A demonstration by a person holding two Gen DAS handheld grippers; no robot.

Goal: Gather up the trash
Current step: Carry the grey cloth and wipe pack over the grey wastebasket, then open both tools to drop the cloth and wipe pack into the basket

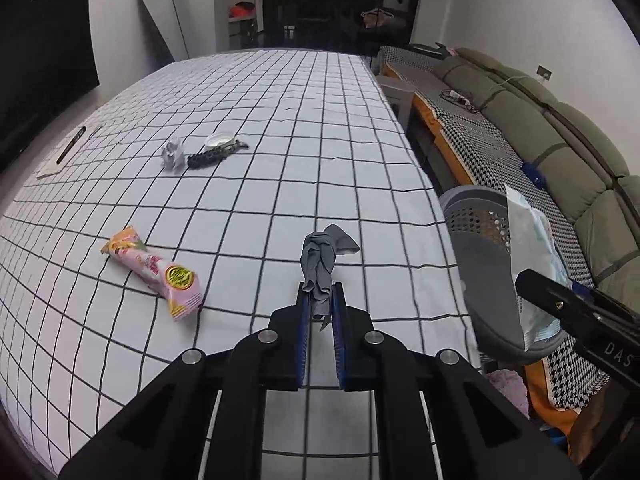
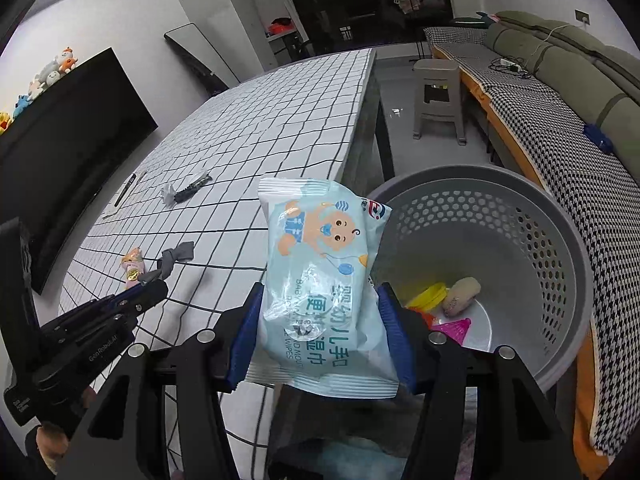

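Observation:
My left gripper [image 1: 320, 294] is shut on a knotted grey cloth scrap [image 1: 320, 260], which it holds just above the checked tablecloth [image 1: 280, 120] near the table's right edge. My right gripper [image 2: 320, 290] is shut on a light blue pack of baby wipes [image 2: 320, 260], beside the rim of a grey perforated basket [image 2: 560, 232] that stands off the table's right side. The basket holds yellow, pink and beige bits. A pink snack wrapper [image 1: 156, 272] lies on the cloth left of my left gripper. The wipes pack [image 1: 532, 248] also shows in the left wrist view.
A crumpled grey wad [image 1: 173, 154], a black braided strap [image 1: 216, 154] and a small white lid [image 1: 220, 138] lie mid-table. A notepad with a pen [image 1: 68, 148] sits at the left edge. A grey stool [image 2: 438, 96] and a sofa [image 1: 560, 128] stand right of the table.

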